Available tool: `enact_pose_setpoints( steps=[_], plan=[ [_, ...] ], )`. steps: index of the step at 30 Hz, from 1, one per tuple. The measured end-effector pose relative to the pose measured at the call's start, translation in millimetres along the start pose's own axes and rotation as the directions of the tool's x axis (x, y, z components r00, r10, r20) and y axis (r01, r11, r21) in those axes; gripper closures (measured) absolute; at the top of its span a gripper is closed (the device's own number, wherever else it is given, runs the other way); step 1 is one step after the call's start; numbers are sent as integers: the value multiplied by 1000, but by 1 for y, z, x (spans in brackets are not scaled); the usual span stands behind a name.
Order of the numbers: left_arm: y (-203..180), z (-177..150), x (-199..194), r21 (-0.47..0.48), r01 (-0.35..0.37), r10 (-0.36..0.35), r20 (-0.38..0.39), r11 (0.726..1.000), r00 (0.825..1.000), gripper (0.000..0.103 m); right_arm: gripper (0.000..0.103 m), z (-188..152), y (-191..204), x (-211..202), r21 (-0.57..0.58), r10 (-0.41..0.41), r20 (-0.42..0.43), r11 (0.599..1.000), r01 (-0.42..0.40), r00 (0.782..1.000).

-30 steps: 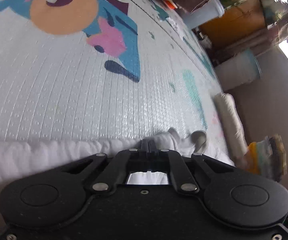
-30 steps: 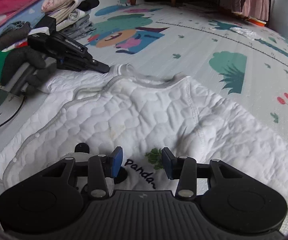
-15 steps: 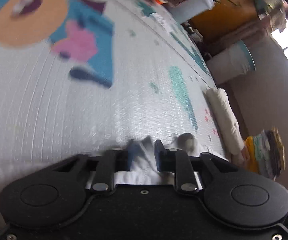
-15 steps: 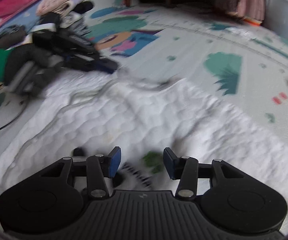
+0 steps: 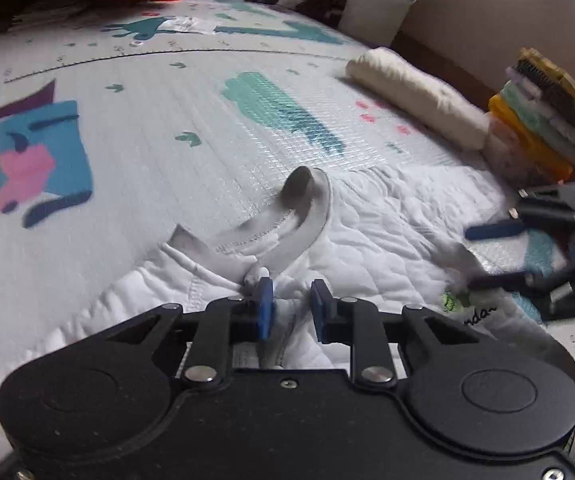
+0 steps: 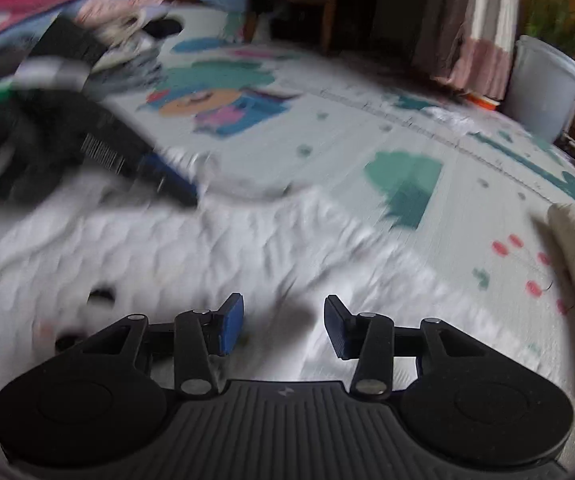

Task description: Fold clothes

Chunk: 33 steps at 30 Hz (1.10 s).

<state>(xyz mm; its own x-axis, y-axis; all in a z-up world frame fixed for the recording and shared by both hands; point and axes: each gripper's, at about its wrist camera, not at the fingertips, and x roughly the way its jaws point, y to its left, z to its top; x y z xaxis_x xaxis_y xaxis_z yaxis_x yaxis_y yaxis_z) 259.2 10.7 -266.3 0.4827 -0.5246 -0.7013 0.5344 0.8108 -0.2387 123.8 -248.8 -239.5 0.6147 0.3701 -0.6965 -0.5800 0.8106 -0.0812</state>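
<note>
- Here the white quilted garment (image 5: pixel 367 232) lies spread on the patterned play mat (image 5: pixel 167 128), its grey neckband (image 5: pixel 299 216) curled up just ahead of the left tool (image 5: pixel 290 304).
- The left tool's jaws are closing, narrow, with a fabric ridge between them but not yet pinched; it should bite both layers at the collar seam.
- The right tool (image 6: pixel 283 324) hangs half-open over the chest and grips nothing; it should take the matching edge before lifting.

Your left wrist view looks down past its claw, close over the white garment (image 5: pixel 387 232), facing the far wall. Your right wrist view looks likewise; both share that garment and the mat (image 6: pixel 327 140).
</note>
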Motion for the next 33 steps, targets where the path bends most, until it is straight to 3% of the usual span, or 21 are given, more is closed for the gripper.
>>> enact_pose_setpoints(
  steps=[3,4,6,8,11,14,17,21,26,30,32,33],
  plan=[
    [-19,-8,-3,143,8,-16,56,990,998,80,57,-4,9,-7,-65,18,48,998,-15,999],
    [-25,-11,-2,182,12,-23,60,983,998,80,57,-5,12,-2,-79,38,8,996,-37,999],
    [-30,-23,26,236,-47,61,-53,971,997,79,56,-7,17,8,-97,66,-53,993,-71,996],
    [-32,-28,31,277,-59,66,-15,959,998,78,56,-8,21,11,-111,72,-78,991,-81,994],
    [-38,-28,30,270,-73,78,-8,960,997,77,55,-7,26,8,-111,68,-86,991,-78,994],
    [-49,-38,9,291,-97,92,30,952,995,77,42,-10,29,7,-68,93,-114,993,-101,989],
    [-60,-55,-18,255,-73,65,41,964,997,75,44,-10,34,-10,-80,98,-62,991,-103,993],
    [-76,-78,-49,246,-42,37,25,968,999,64,43,-19,44,-46,-45,114,-19,992,-114,993],
    [-56,-81,-65,112,-31,32,-5,993,999,63,42,-47,79,-65,-142,170,-68,974,-178,983],
    [-57,-87,-74,157,-52,53,-5,986,999,63,43,-65,102,-72,-200,198,-124,955,-220,972],
    [-64,-94,-72,189,-52,57,-24,981,998,63,41,-68,102,-68,-140,269,-173,945,-294,947],
    [-67,-98,-72,195,-61,67,-28,979,997,63,44,-68,104,-72,-161,268,-149,943,-291,952]
  ],
)
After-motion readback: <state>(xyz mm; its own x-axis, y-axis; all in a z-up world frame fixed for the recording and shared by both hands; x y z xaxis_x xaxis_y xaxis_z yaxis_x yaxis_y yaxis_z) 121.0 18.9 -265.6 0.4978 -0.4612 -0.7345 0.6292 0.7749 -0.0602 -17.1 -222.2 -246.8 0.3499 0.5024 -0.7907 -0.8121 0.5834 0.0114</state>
